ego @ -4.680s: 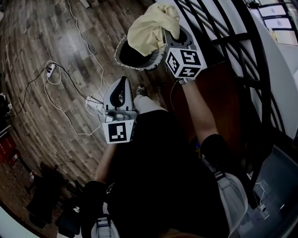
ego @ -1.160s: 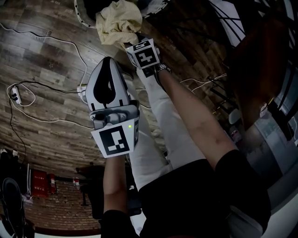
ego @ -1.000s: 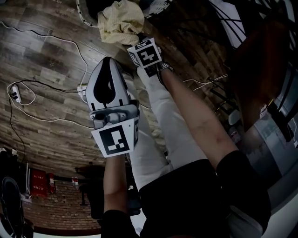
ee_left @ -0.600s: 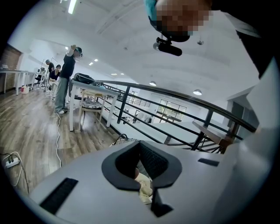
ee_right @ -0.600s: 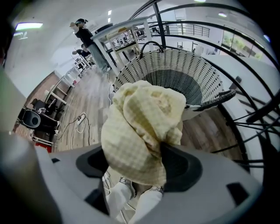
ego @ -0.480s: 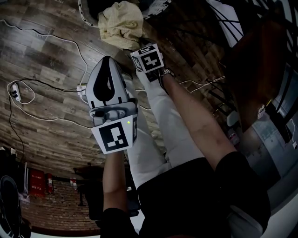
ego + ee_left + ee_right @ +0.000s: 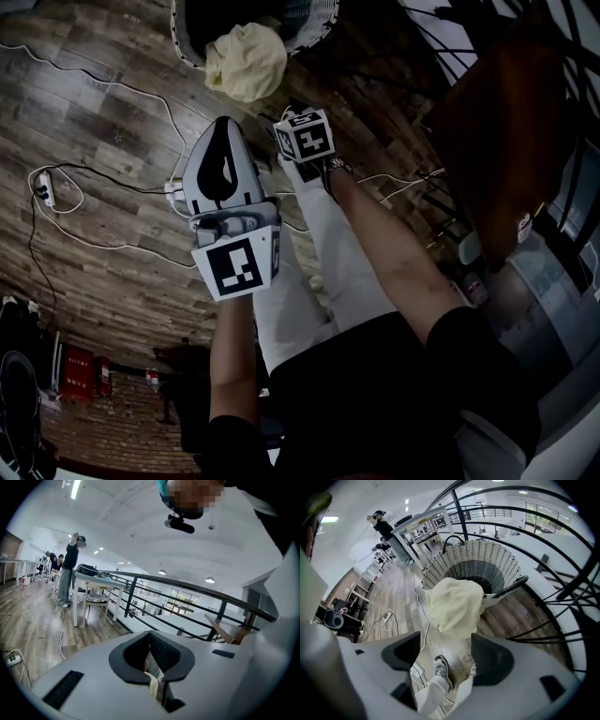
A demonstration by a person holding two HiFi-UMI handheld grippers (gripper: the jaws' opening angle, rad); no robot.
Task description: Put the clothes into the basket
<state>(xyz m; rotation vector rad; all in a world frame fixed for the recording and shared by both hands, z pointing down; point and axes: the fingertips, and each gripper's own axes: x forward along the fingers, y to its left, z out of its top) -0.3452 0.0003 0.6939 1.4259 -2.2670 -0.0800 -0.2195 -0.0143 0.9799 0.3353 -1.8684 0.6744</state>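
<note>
Yellow cloth [image 7: 454,606] drapes over the basket [image 7: 450,559] rim; right gripper [image 7: 446,651], jaws just opening, holds nothing; left gripper [image 7: 150,641] looks shut.

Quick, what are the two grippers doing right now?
Left gripper: closed, empty.
Right gripper: open, jaws just opened, nothing between them; cloth hangs on basket rim.
</note>
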